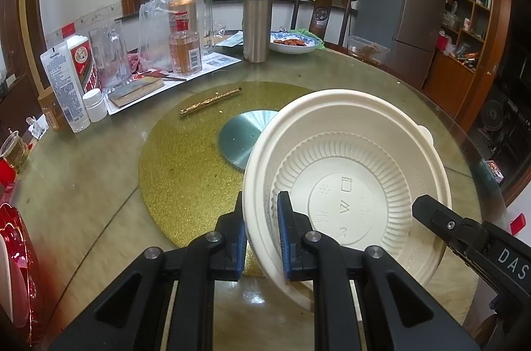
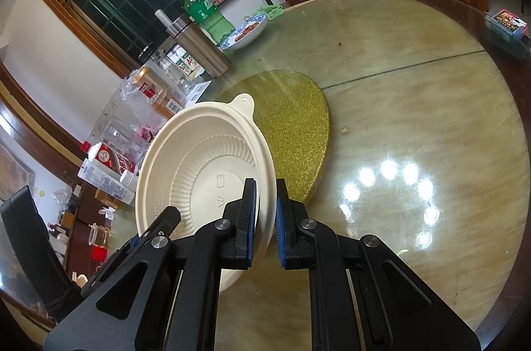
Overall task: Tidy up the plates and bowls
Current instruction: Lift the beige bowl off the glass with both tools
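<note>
**Two grippers, one cream bowl**

Both your tools are on it: your left gripper (image 1: 262,231) is clamped on the cream bowl's (image 1: 348,172) left rim, your right gripper (image 2: 265,218) pinches the opposite rim, jaws nearly together. The bowl hangs tilted over the right edge of the gold mat (image 1: 186,178), near the table's (image 2: 415,118) front edge, underside showing.

Home dining room: round table (image 1: 99,185), fridge (image 1: 405,9), bottles.
</note>
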### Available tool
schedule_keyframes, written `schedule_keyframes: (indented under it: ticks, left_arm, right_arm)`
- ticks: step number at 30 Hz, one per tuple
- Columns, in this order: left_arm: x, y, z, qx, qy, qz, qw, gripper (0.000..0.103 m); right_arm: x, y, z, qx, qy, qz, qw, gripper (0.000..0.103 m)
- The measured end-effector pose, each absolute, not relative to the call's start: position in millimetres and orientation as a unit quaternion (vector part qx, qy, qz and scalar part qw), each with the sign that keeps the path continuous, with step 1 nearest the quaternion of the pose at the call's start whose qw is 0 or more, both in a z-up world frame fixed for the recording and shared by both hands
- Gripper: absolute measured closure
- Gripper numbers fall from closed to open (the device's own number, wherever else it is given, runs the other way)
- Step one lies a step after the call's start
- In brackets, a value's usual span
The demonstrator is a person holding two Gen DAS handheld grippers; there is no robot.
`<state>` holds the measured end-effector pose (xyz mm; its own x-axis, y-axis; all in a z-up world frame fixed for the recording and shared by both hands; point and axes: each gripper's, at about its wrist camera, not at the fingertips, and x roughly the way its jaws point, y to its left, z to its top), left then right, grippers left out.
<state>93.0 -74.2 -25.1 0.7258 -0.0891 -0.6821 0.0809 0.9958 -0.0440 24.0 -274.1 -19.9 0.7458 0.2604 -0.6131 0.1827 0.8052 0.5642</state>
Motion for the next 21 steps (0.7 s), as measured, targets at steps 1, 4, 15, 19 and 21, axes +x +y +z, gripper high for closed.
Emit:
schedule_keyframes:
  ticks: [1,4,15,19,21]
  left_arm:
    - [92.7,-74.3,-24.8,-0.005,0.367,-0.046,0.929,0.088]
    - [92.4,-74.7,-24.4,-0.005,0.366,-0.046,0.929,0.088]
    - [91.2,-75.6,-23.4,-0.002,0.363,-0.043,0.931,0.088]
    - [89.5,-75.9,-22.1,-0.002,0.360,-0.042,0.932,0.088]
    - [88.8,-76.2,-21.3,-0.001,0.358,-0.041,0.933,0.088]
  right_arm:
    - [24.1,-274.3,-19.8,0.312,0.355,0.022,0.881,0.092]
    - [24.1,-274.8,-19.4,0.311,0.354,0.022,0.881,0.093]
    - [22.8,-274.2,-19.2,0.313,0.354,0.026,0.881,0.092]
    - [22.3,-274.1,-18.8,0.313,0.353,0.026,0.881,0.092]
    - [22.4,-273.8,-18.4,0.313,0.353,0.026,0.881,0.092]
